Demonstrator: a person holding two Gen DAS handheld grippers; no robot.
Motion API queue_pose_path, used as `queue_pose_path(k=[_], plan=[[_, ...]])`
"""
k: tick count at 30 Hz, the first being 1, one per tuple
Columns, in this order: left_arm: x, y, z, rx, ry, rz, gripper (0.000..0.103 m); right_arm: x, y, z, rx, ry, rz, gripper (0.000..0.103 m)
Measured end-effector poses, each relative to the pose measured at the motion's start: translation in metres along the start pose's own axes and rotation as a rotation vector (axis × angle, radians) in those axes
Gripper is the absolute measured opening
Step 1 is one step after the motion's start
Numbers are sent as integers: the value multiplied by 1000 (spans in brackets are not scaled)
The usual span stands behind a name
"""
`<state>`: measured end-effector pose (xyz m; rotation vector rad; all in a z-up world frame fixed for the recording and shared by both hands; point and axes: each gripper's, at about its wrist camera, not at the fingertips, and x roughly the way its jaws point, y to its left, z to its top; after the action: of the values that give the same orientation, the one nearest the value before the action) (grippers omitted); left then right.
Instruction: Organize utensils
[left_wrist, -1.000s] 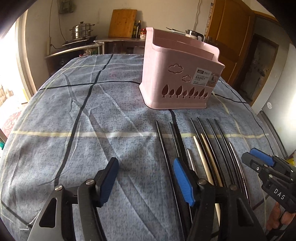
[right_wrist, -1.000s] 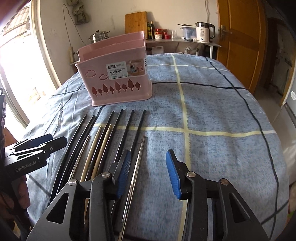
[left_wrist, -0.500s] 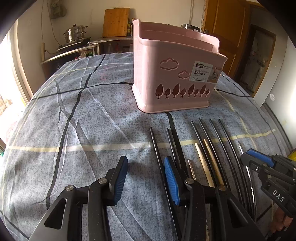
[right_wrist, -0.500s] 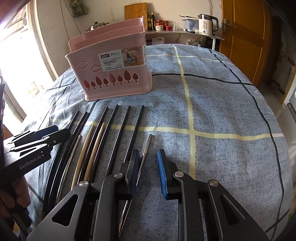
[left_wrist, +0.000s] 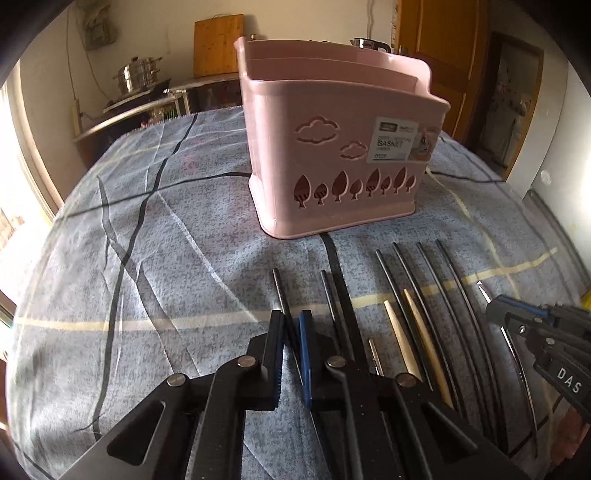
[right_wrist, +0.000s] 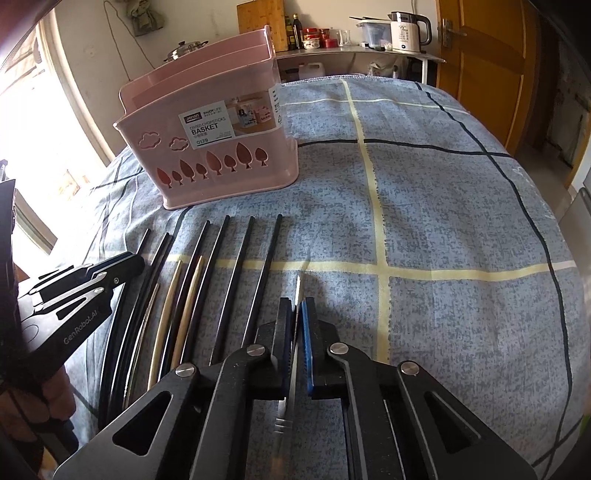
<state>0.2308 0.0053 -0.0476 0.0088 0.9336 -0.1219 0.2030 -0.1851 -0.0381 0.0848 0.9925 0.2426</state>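
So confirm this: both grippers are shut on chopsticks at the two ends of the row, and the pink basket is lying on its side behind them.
Not quite. The left gripper and right gripper are each shut on an end chopstick, but the right wrist view shows the pink basket standing upright behind the row, not on its side.
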Motion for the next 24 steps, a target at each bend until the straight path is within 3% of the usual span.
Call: queue_pose_path(k=[9, 24], plan=[[-26, 13, 9, -35, -29, -90, 5, -17, -2, 5, 14, -25, 58, 4], [-127, 12, 42, -9, -195, -155, 4, -86, 6, 33, -26, -170, 98, 4]])
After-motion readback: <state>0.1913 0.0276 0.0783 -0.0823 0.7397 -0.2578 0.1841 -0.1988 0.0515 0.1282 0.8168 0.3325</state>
